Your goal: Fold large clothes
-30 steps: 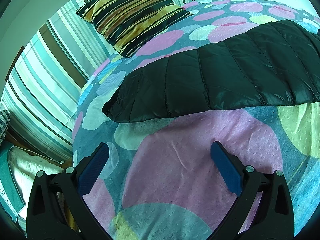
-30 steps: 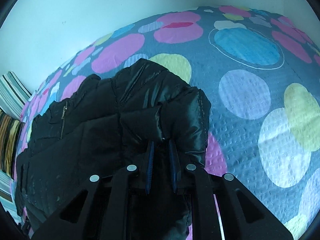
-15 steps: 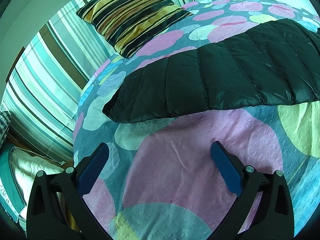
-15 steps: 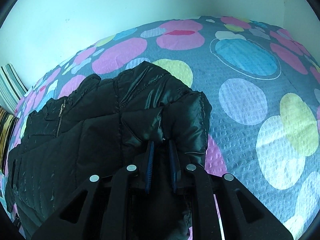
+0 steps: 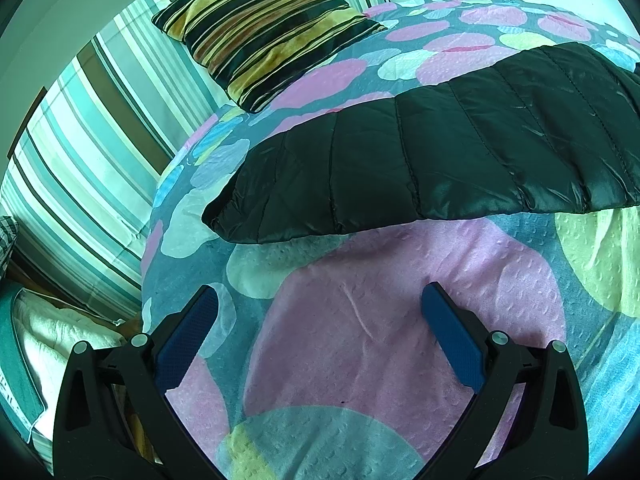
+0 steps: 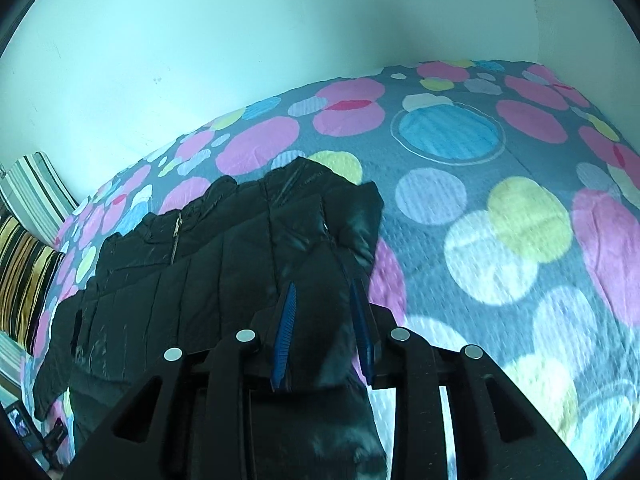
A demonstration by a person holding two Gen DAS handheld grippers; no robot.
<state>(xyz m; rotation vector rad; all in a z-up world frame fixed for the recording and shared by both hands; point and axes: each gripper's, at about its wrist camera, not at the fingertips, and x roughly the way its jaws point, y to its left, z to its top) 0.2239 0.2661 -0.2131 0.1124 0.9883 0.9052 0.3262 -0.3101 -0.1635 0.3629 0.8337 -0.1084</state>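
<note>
A black quilted puffer jacket (image 6: pixel 208 280) lies spread on a bed with a dotted cover (image 6: pixel 480 208). In the right wrist view my right gripper (image 6: pixel 322 290) has its blue pads (image 6: pixel 286 328) slightly parted around a puffy fold of the jacket, near its right edge. In the left wrist view the jacket's hem (image 5: pixel 420 168) lies flat across the bed. My left gripper (image 5: pixel 318 300) is open and empty, low over the cover (image 5: pixel 360 340), a short way in front of the hem.
A striped cushion (image 5: pixel 260 28) rests at the head of the bed against striped bedding (image 5: pixel 80 140). The bed's left edge (image 5: pixel 148 240) drops to a floor with white and teal bundles (image 5: pixel 36 340). A pale wall (image 6: pixel 240 40) runs behind the bed.
My right gripper has loosened and its pads have spread apart on the jacket fold, and it has lifted and tilted so more wall shows. The left gripper has not moved.
</note>
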